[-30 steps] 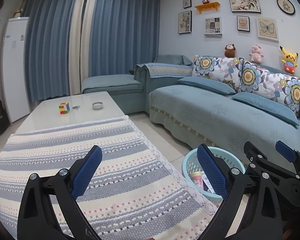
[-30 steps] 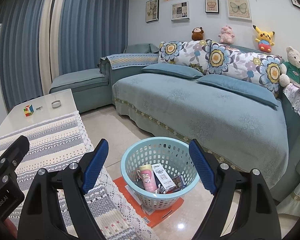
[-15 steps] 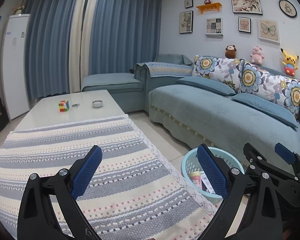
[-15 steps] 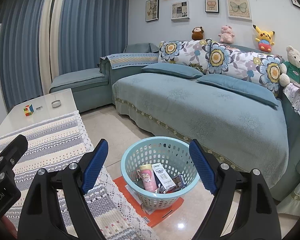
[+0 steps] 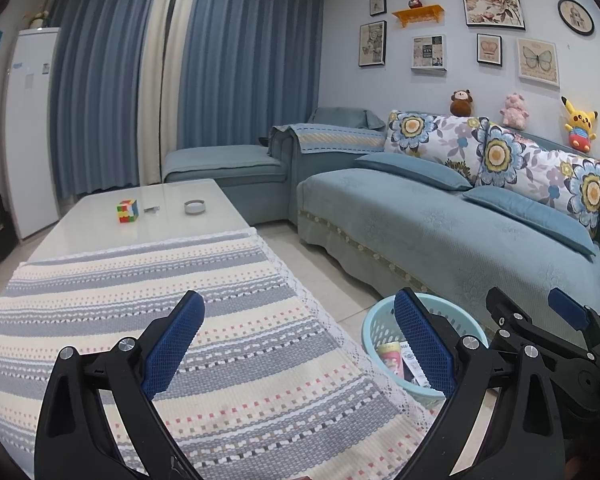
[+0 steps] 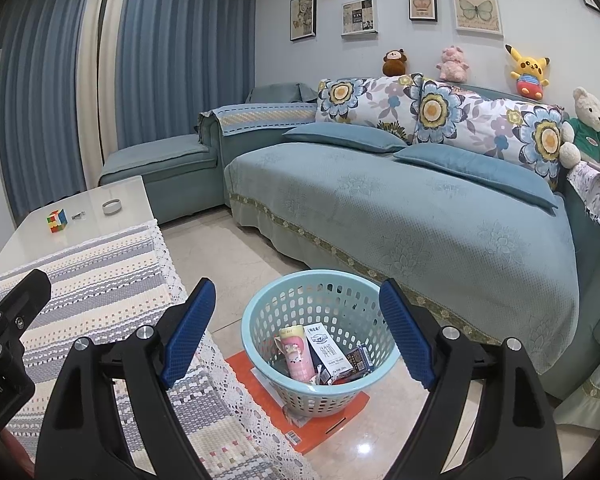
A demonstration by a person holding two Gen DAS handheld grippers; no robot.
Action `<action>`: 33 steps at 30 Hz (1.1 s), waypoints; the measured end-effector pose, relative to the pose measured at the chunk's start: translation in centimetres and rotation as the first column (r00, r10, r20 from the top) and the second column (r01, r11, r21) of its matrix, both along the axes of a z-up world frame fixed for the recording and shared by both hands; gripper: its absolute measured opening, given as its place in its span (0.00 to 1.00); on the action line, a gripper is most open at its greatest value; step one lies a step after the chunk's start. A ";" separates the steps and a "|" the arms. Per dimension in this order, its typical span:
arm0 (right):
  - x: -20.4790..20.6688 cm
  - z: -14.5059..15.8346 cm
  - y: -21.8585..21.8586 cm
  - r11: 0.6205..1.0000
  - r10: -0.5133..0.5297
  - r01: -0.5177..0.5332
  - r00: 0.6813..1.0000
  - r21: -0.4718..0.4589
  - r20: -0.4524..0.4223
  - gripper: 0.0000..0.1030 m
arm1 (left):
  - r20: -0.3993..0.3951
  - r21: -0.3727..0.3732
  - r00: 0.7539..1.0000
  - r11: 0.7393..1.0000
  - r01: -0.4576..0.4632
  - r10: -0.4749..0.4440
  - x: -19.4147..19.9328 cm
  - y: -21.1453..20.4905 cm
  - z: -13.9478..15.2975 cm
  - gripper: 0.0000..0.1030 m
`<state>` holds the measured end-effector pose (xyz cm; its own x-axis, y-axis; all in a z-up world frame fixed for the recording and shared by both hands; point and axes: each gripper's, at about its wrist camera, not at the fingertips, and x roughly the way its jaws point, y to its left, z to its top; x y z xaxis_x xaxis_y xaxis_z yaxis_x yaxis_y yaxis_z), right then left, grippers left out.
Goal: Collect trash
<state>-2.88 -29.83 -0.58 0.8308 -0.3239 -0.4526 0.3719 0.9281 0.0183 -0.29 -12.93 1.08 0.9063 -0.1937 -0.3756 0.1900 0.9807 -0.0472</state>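
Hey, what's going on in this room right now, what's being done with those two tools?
A person is collecting trash with a hand-held tool in each hand. Both the left tool and the right tool are open and empty. The light blue basket sits on the floor beside the table, between it and the sofa, already holding a pink cup, a white carton and a dark wrapper. The striped tablecloth is bare of trash.
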 end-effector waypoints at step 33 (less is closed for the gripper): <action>0.1 0.0 -0.2 1.000 0.001 -0.001 1.000 0.001 -0.002 0.77 | -0.011 0.001 1.000 1.000 -0.016 0.016 0.1 0.2 0.0 0.90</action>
